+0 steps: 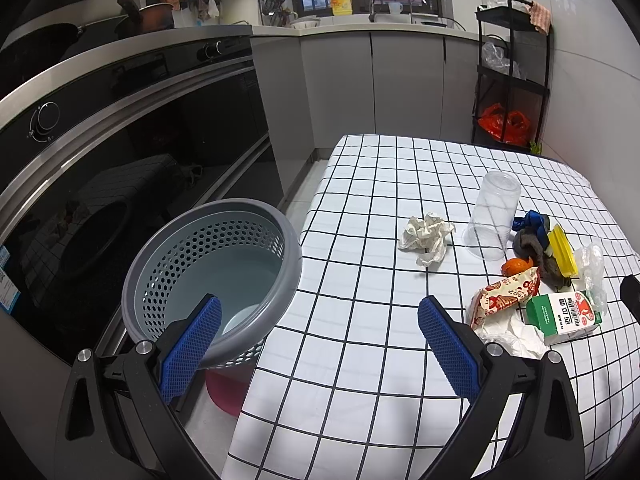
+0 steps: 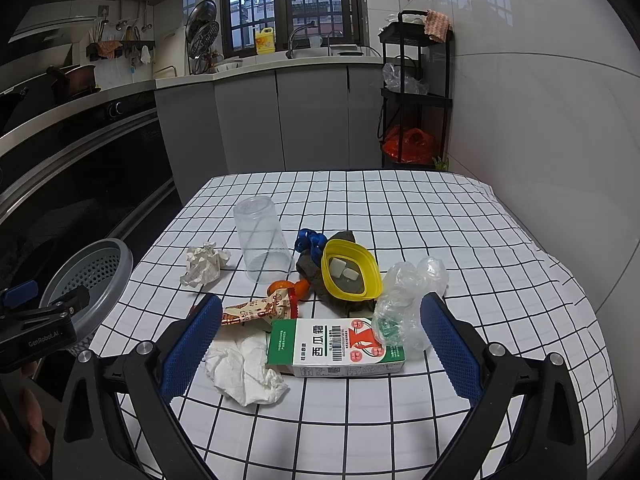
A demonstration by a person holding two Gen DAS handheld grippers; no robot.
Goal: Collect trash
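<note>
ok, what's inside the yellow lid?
The yellow lid lies open side up on a dark cloth. Two pale squarish pieces sit inside. What lies beneath the lid and cloth is covered.

Clear glossy plastic cup (image 2: 262, 240), crumpled paper wad (image 2: 204, 264), matt grey perforated plastic bin (image 1: 216, 276), checked cloth tablecloth (image 2: 440, 220), glossy printed cardboard carton (image 2: 336, 346), crinkled clear plastic wrap (image 2: 404, 304).

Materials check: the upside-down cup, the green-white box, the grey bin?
Cup: clear thin plastic, glossy; the grid cloth shows through it. Box: printed cardboard, probably coated; sharp folded edges, barcode. Bin: grey moulded plastic, matte; punched holes in its wall, smooth rolled rim.
</note>
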